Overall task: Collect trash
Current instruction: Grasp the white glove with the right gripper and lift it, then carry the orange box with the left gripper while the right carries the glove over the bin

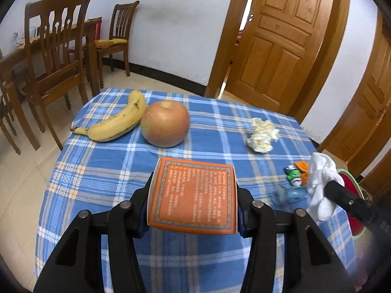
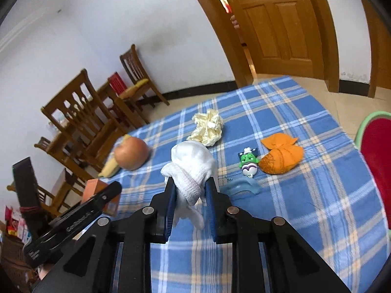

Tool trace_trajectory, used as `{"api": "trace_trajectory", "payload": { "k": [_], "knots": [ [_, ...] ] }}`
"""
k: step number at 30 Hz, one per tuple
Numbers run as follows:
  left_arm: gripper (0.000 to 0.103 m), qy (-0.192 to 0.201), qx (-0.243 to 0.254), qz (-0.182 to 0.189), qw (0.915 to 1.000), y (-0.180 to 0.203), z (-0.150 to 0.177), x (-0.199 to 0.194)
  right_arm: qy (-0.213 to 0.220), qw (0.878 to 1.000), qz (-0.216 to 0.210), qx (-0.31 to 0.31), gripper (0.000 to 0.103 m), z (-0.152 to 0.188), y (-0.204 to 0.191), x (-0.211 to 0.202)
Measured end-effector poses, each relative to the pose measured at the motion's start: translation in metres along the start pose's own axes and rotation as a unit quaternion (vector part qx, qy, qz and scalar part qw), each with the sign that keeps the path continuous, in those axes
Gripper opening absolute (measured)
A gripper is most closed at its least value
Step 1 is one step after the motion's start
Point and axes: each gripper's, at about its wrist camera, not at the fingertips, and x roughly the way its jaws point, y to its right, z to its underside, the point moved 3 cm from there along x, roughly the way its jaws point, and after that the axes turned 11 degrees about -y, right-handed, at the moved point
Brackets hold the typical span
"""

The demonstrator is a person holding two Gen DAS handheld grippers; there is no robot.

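My left gripper (image 1: 193, 195) is shut on a flat orange box (image 1: 195, 183) with printed text, held a little above the blue checked tablecloth (image 1: 102, 171). In the right wrist view my right gripper (image 2: 190, 185) is shut on a wad of white cloth (image 2: 190, 163), which hangs down between the pads. From the left wrist view the white cloth (image 1: 320, 173) shows at the right edge, clamped in the other gripper. A crumpled yellowish paper (image 2: 207, 127) lies on the cloth further back. An orange wrapper bundle (image 2: 281, 157) sits to the right.
A banana (image 1: 114, 122) and an apple (image 1: 166, 123) lie at the table's far left. A small green toy (image 2: 248, 162) and a clear blue plastic piece (image 2: 240, 188) lie near the orange bundle. A red bin with a green rim (image 2: 376, 158) stands off the right edge. Wooden chairs (image 1: 56, 56) stand behind.
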Motion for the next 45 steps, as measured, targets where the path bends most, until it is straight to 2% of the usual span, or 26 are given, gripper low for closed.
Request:
{"api": "trace_trajectory", "payload": {
  "k": [14,45],
  "knots": [
    [0.053,0.012,0.045,0.03,0.9984,0.049,0.013,-0.03,0.051,0.999,-0.011,0.013,0.023,0.027,0.012,-0.07],
    [0.053,0.002,0.117,0.065,0.991,0.147,0.032,-0.039,0.102,0.991,-0.001,0.088,0.023,0.048,0.092,-0.129]
  ]
}}
